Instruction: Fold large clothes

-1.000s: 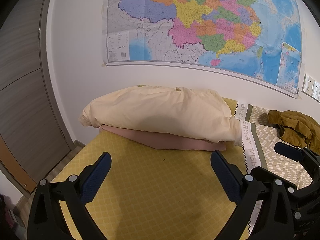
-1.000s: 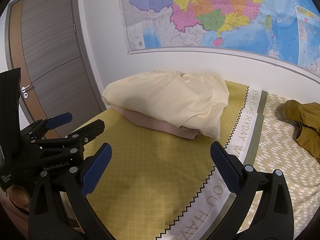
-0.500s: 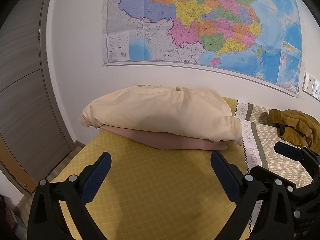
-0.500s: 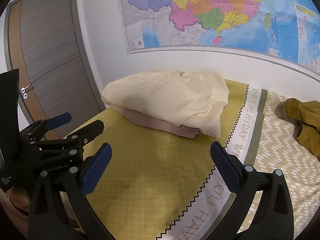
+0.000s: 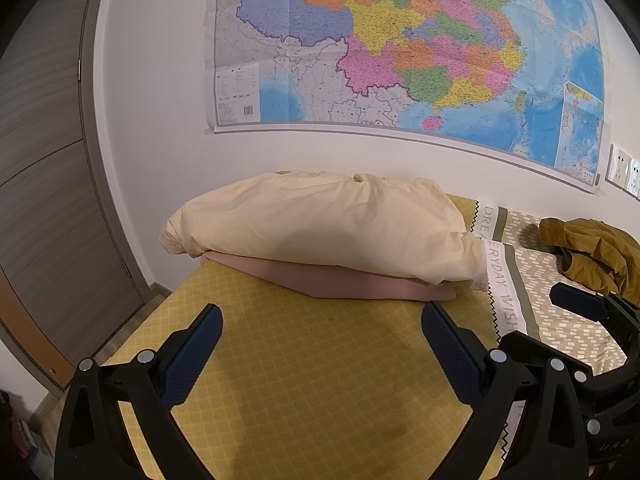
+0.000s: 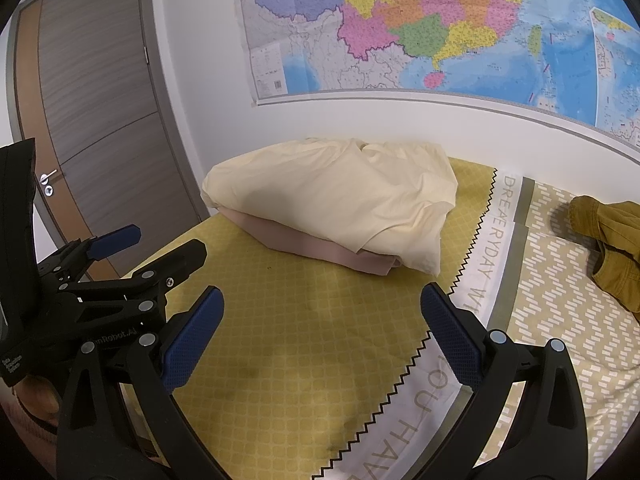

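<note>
A: What's there?
B: A bed (image 5: 320, 380) under a yellow sheet, with a wall map (image 5: 400, 40) on the far wall. A cream garment (image 5: 320, 224) lies far on the bed, folded on a pink one (image 5: 352, 280). A brown garment (image 6: 608, 236) is crumpled far right.

A: The grippers?
B: Left hand-held gripper (image 5: 320, 344) and right hand-held gripper (image 6: 322, 326) hover near, wide open, holding nothing.
</note>
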`<state>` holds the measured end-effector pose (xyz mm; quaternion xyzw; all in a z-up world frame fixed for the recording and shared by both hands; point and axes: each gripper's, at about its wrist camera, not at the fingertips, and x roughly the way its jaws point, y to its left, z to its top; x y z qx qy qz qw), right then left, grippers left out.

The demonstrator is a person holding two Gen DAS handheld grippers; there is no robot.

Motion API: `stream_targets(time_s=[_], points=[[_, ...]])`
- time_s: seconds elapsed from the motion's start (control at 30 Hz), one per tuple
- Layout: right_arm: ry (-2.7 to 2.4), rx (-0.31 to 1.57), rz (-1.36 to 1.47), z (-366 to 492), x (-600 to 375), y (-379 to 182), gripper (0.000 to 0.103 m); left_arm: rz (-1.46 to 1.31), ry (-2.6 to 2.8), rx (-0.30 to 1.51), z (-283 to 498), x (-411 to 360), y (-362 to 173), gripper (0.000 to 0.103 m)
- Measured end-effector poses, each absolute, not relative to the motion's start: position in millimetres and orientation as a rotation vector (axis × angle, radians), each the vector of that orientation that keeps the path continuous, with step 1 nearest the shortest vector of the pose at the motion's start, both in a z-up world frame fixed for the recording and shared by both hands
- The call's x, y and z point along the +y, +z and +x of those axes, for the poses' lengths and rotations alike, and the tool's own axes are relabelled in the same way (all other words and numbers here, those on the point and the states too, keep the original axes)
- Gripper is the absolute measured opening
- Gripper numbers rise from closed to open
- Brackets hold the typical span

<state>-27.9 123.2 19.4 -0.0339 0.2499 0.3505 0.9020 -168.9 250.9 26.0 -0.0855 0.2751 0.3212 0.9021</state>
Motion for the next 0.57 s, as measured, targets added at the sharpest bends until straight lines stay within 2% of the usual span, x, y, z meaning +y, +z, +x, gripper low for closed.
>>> stream_targets(time_s=[0.57], points=[[0.7, 0.522, -0.031, -19, 103, 20, 0.097, -0.249, 0.55, 0.6, -149, 246, 16, 0.096]])
